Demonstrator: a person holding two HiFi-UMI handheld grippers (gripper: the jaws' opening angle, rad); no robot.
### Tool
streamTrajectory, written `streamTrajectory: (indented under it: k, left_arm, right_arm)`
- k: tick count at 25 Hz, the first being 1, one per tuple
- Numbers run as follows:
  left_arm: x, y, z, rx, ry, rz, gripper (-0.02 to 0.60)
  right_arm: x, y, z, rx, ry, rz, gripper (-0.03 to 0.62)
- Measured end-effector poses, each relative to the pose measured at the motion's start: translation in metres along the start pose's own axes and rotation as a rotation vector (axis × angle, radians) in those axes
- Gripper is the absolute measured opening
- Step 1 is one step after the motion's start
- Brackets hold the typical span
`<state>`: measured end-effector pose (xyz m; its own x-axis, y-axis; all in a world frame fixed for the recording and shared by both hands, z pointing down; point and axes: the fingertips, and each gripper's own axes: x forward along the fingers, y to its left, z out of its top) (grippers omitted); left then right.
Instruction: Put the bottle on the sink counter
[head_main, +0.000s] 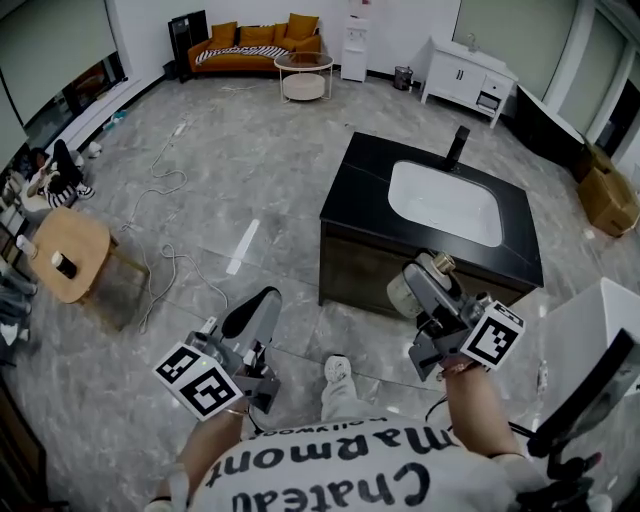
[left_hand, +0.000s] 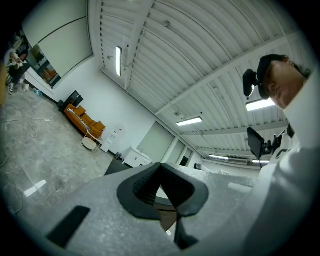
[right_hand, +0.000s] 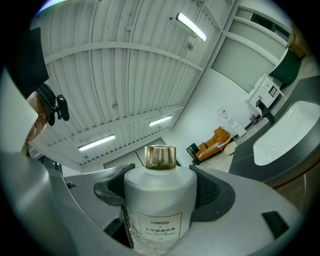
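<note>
White bottle (right_hand: 160, 200) with a gold cap (right_hand: 160, 156). The label reads "MINISO"; the smaller line beneath it is too fine to read, and the bottle's base is cut off at the frame edge. The bottle is clamped between the jaws of the right gripper (head_main: 425, 280), held in the air just before the front edge of the black tabletop (head_main: 360, 195), which carries a white basin (head_main: 445, 203). The left gripper (head_main: 250, 318) is farther from the tabletop, its jaws pressed together on nothing.

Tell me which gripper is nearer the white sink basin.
Right. The right gripper, shut on the bottle, hangs by the counter's front edge, just short of the basin; the left gripper is farther left, over the floor.
</note>
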<state>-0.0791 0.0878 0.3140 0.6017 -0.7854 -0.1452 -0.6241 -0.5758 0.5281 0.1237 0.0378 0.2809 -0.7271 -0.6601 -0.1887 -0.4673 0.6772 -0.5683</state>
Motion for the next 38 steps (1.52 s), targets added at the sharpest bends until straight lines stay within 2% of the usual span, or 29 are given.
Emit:
streamTrajectory:
  k: [5, 12, 16, 20, 25, 31, 38]
  left_arm:
    - [0.053, 0.032, 0.018, 0.001, -0.014, 0.014, 0.014]
    - [0.139, 0.079, 0.041, 0.016, -0.061, 0.031, 0.014]
    - [0.173, 0.105, 0.052, 0.029, -0.087, 0.051, 0.015]
    - [0.199, 0.124, 0.047, 0.013, -0.062, 0.073, 0.015]
    - [0.226, 0.146, 0.029, -0.023, 0.006, 0.085, 0.014]
    - [0.261, 0.197, 0.024, -0.057, 0.056, 0.090, 0.015]
    - [0.325, 0.248, 0.050, -0.073, 0.142, -0.011, 0.015]
  right_arm:
    - [0.047, -0.048, 0.022, 0.018, 0.020, 0.023, 0.345]
    - [0.120, -0.109, 0.060, -0.006, 0.062, 0.101, 0.345]
    - [0.152, -0.137, 0.072, 0.001, 0.067, 0.126, 0.345]
    - [0.175, -0.162, 0.069, 0.022, 0.090, 0.130, 0.345]
    - [0.194, -0.191, 0.051, 0.073, 0.139, 0.106, 0.345]
    - [0.224, -0.234, 0.033, 0.092, 0.183, 0.041, 0.345]
    - [0.270, -0.285, 0.042, 0.095, 0.149, -0.085, 0.345]
